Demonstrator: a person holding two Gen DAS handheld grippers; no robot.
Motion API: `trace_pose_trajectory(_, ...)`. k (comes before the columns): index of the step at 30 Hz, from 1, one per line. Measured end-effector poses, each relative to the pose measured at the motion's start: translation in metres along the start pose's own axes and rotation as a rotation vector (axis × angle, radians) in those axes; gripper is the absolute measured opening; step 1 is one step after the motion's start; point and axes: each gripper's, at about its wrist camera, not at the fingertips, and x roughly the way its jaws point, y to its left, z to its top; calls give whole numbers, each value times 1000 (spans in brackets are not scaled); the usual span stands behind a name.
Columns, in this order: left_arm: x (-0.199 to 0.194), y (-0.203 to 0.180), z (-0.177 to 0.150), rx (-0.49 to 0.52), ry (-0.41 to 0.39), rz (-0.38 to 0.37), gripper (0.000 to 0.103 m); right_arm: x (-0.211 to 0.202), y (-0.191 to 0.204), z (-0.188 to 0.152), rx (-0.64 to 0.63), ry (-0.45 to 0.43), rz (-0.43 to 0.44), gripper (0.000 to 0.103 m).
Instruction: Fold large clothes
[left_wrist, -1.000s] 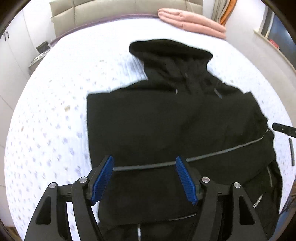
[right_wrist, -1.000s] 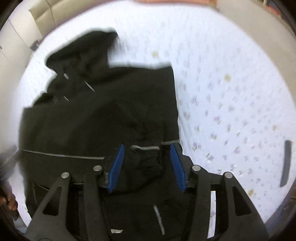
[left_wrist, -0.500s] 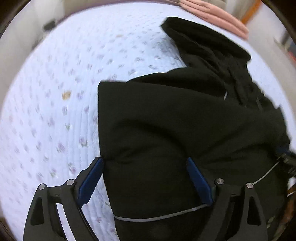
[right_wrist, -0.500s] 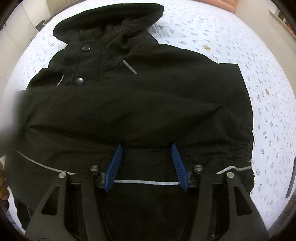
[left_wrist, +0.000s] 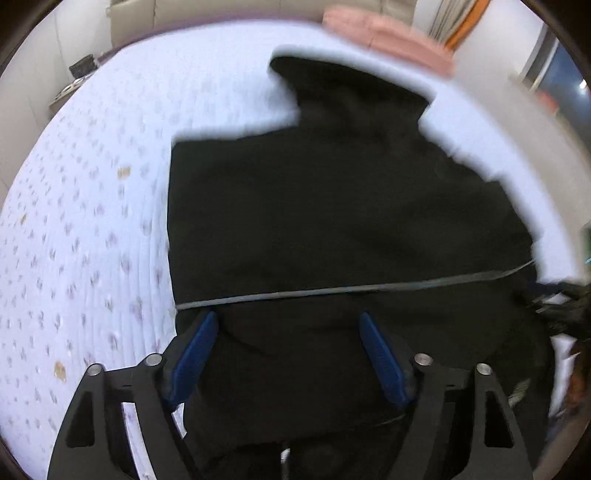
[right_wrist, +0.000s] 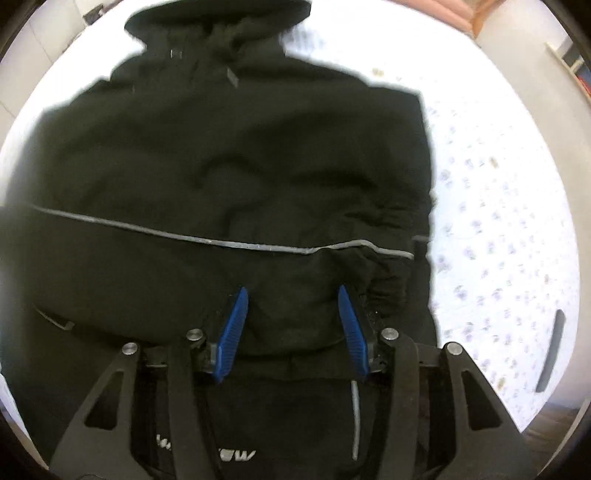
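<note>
A large black hooded jacket (left_wrist: 332, 206) lies spread on the bed, hood at the far end, with a thin grey reflective stripe across its lower part. It also fills the right wrist view (right_wrist: 236, 155). My left gripper (left_wrist: 288, 354) is open, its blue pads over the jacket's lower left part, below the stripe. My right gripper (right_wrist: 291, 325) is open over the jacket's lower right part, just below the stripe; a bunched cuff (right_wrist: 391, 291) lies beside its right pad. Whether the pads touch the cloth is unclear.
The bed has a white quilt with small purple flowers (left_wrist: 81, 221). A folded pink blanket (left_wrist: 388, 33) lies at the headboard. A dark strip (right_wrist: 550, 354) lies on the quilt near the right edge. A bedside table (left_wrist: 74, 81) stands far left.
Both grippers have shifted over the jacket's lower part. The left view swung back from the left edge toward the middle; the stripe is now just ahead of both pairs of pads.
</note>
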Motion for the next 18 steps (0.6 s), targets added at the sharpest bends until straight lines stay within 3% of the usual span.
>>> trace_pose_trajectory(4,0,-5,6,-3,13,42,81,7,-2,4,-9,-7,17,51)
trace_pose_trajectory(9,-34,4,27,-55,-11,25,78,-13,-25,18,-21,23,151,51)
trace_pose_trajectory(13,-57,-1,71,-6,-81,53,78,-51,-49,43,-47,-53,204,52)
trace_pose_trajectory(18,-50,-10,151,19,-172,92,78,-63,-68,117,-54,-161,177,52)
